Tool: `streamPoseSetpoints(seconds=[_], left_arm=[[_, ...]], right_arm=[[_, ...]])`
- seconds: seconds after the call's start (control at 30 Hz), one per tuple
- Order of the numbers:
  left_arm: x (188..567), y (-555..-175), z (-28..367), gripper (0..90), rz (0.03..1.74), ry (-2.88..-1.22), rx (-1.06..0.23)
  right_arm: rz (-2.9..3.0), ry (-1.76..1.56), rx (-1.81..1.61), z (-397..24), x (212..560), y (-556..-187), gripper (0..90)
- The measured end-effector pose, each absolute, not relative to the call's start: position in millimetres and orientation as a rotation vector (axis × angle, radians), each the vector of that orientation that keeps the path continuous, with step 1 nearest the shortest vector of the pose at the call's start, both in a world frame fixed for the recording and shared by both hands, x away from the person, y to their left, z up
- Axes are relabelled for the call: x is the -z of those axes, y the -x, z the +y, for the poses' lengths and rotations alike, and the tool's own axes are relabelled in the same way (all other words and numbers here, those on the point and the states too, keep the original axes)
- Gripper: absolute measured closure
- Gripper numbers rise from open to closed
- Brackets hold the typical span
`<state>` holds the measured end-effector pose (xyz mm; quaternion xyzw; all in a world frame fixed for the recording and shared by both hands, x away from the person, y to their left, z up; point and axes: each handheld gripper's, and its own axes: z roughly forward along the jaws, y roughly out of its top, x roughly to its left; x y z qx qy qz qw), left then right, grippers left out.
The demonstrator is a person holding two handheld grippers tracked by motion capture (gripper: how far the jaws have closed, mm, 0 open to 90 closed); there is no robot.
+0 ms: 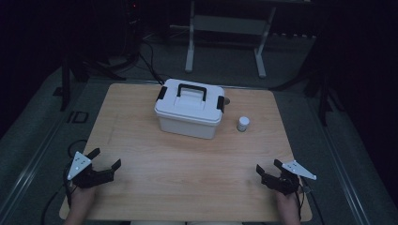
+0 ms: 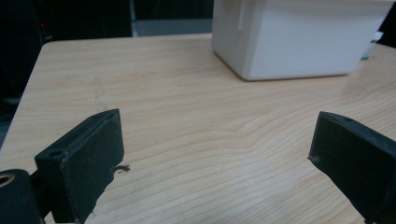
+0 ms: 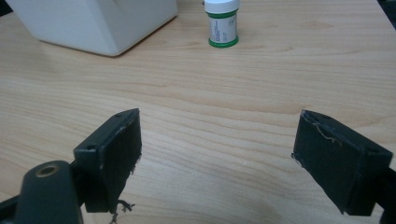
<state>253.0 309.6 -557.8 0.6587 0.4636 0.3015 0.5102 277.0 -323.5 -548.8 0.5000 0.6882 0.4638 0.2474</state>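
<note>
A white lidded box (image 1: 190, 108) with a black handle and black side latches stands at the back middle of the wooden table (image 1: 141, 140). Just to its right stands a small white bottle (image 1: 243, 123). My left gripper (image 1: 106, 158) rests near the front left corner, open, with nothing between its jaws. My right gripper (image 1: 268, 167) rests near the front right corner, open and empty too. The left gripper view has the box (image 2: 299, 37) ahead past my left gripper (image 2: 217, 149). In the right gripper view the bottle (image 3: 222, 23), with a green label, and the box (image 3: 93, 21) stand beyond my right gripper (image 3: 217, 154).
Dark floor surrounds the table, with a white metal stand (image 1: 225, 42) and cables behind it. A person's hands hold both grippers at the front edge. Bare wood lies between the grippers and the box.
</note>
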Motion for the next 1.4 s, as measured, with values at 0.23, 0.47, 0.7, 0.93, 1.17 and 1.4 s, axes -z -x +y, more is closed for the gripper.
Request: streamPoseSetpoints(seconds=[0.23,0.47,0.7,0.93,1.17,1.4], left_arm=[[558,-261,319,2.9,1.179,-1.563,-0.586],[552,-278,312,4.9,1.161,-1.567,-0.547],[552,-310,302,19.9,1.158,-1.629,-0.541],[550,-345,282,46.6,1.145,-1.669,-0.522],[542,-382,255,59.9,1.121,-1.746,-0.527],[540,-412,233,64.8,1.116,-1.797,-0.530]], right_arm=[[1.918,-1.364,-1.293,-319,548,-279,14.7],[2.031,-1.315,-1.348,-299,546,-284,13.5],[2.089,-1.227,-1.342,-276,540,-304,32.9],[2.132,-1.150,-1.283,-258,536,-330,53.1],[2.177,-1.127,-1.231,-235,537,-355,70.2],[2.169,-1.130,-1.205,-219,534,-379,82.8]])
